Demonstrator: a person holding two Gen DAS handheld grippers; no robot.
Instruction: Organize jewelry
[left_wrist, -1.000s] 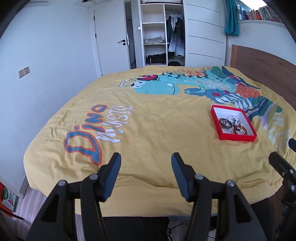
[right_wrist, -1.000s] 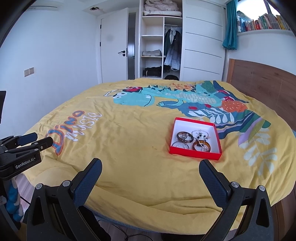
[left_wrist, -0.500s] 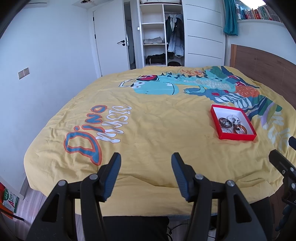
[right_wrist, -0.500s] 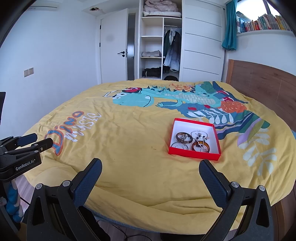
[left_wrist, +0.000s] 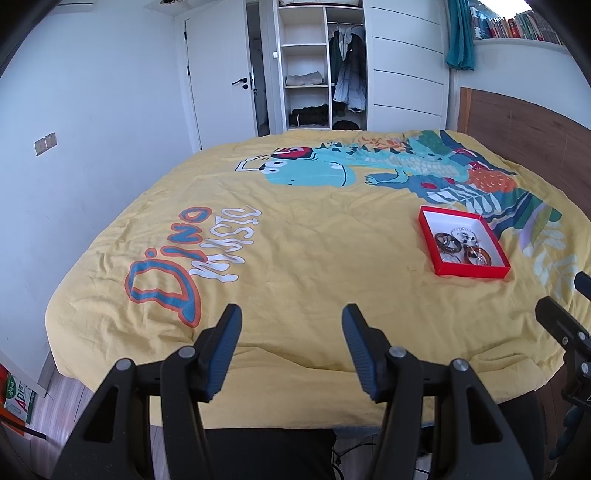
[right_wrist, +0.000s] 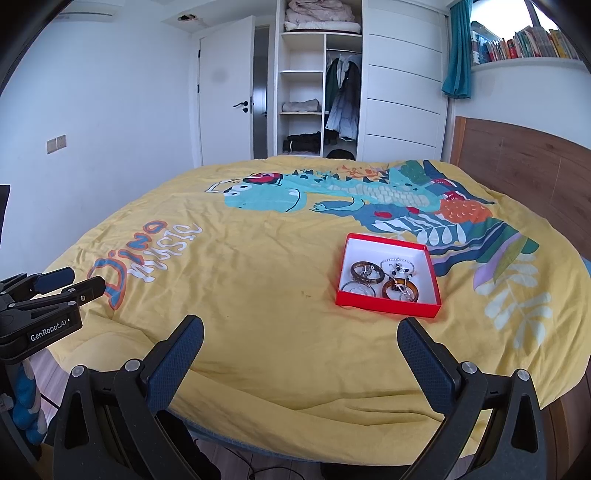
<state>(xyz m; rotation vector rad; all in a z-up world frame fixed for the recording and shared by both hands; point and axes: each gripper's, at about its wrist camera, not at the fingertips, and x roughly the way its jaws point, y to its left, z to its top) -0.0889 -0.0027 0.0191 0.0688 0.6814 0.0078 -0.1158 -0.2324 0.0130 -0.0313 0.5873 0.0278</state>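
your left gripper (left_wrist: 291, 328) and right gripper (right_wrist: 301, 341) both hang with jaws spread and nothing between them, at the near edge of the bed, well short of the red box (right_wrist: 388, 309). that box holds the bangles (right_wrist: 367, 272) and sits on the yellow duvet (right_wrist: 258, 266), ahead of your right gripper.

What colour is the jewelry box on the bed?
The jewelry box is red outside, white inside; clearest in the right wrist view.
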